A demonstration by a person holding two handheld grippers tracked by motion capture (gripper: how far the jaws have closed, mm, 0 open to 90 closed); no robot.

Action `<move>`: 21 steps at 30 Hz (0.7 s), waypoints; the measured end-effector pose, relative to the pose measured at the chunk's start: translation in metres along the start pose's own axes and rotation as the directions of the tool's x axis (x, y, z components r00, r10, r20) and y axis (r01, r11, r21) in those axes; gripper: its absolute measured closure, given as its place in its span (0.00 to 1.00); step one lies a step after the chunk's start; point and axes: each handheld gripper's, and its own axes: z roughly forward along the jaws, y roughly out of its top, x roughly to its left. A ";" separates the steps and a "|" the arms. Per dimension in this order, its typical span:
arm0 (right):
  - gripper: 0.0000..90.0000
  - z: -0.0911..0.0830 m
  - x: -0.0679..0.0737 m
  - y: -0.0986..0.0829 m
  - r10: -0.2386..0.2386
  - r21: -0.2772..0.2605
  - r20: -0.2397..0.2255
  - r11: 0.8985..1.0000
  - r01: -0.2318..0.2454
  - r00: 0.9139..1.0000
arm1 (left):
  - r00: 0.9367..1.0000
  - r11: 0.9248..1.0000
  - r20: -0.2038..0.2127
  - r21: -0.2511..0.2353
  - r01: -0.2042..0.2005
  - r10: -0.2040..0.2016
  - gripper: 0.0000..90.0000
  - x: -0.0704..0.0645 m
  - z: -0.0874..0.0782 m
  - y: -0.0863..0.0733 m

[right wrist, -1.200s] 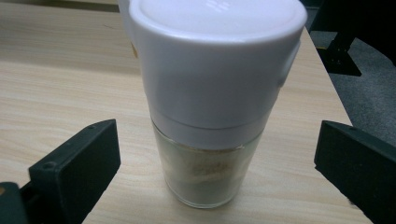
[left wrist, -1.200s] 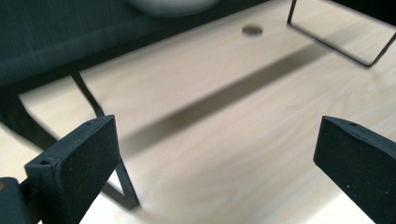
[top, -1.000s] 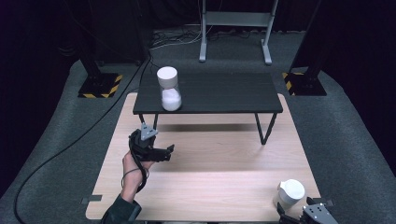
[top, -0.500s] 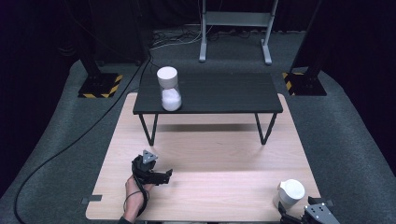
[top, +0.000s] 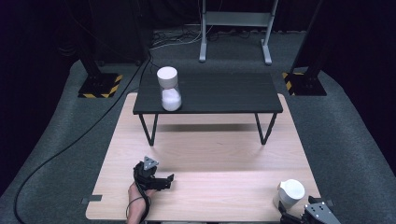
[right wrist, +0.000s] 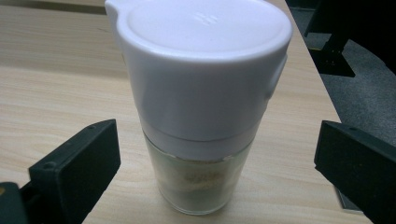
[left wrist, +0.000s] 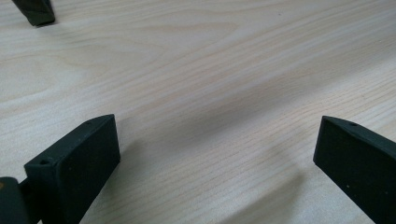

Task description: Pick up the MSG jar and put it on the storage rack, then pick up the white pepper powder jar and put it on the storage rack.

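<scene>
the right gripper [right wrist: 217, 163] is spread wide, jaws either side of a white-capped jar [right wrist: 201, 102] standing upright near the wooden table's [top: 219, 154] near right corner, not touching it. the left gripper [left wrist: 217, 158] gapes wide too, over bare wood. a second jar [top: 169, 88] stands on the black shelf [top: 224, 93].

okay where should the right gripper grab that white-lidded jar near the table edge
Probably the white lid of the jar: it is wide, straight-sided and upright. Come level from the near side, where the open right gripper already straddles it; the glass below is narrower.
</scene>
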 end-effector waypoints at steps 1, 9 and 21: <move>0.00 0.000 0.000 0.000 -0.001 0.001 0.000 1.000 0.001 1.000 | 1.000 1.000 0.000 0.000 0.000 0.000 0.00 0.000 0.000 0.000; 0.00 0.001 0.003 0.002 -0.009 0.003 0.004 1.000 0.009 1.000 | 0.997 0.998 -0.053 0.029 -0.051 0.053 0.00 -0.015 0.004 0.005; 0.00 0.003 0.005 0.008 -0.021 -0.008 0.007 1.000 0.021 1.000 | 0.997 0.998 -0.054 0.029 -0.051 0.053 0.00 -0.015 0.004 0.005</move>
